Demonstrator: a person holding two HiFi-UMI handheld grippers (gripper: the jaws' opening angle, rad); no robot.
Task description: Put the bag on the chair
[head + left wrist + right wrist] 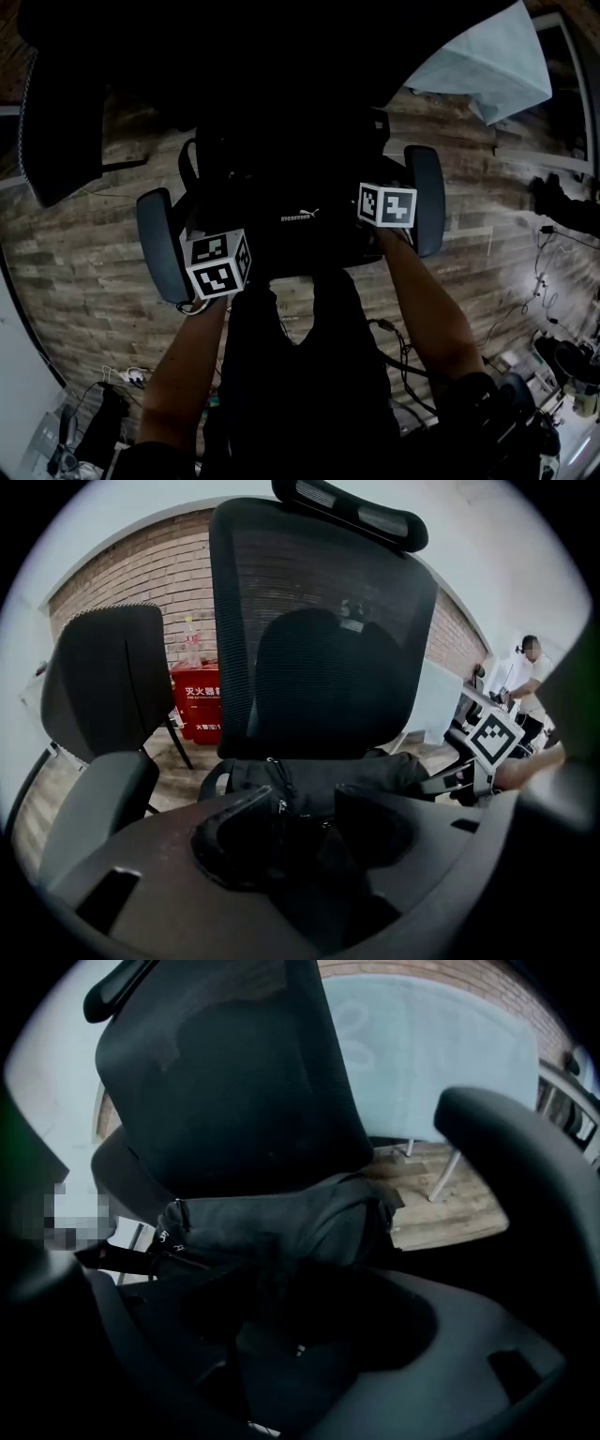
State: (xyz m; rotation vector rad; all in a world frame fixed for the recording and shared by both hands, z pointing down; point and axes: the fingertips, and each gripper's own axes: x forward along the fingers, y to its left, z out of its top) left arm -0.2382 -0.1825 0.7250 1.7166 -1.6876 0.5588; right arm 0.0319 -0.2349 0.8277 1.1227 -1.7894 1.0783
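Black fabric bag (pixel 319 772) lies across the seat of a black mesh-backed office chair (pixel 323 602), just beyond and below the fingertips of both grippers. The dark two-jaw left gripper (pixel 305 829) has its jaws spread wide and released, the bag's zipped top just past its tips. The dark two-jaw right gripper (pixel 281 1330) likewise stands parted, clasping nothing, the bag's rounded end directly ahead. Far beyond the left fingers, a red box (pixel 200 700) stands against a brick wall (pixel 122 583).
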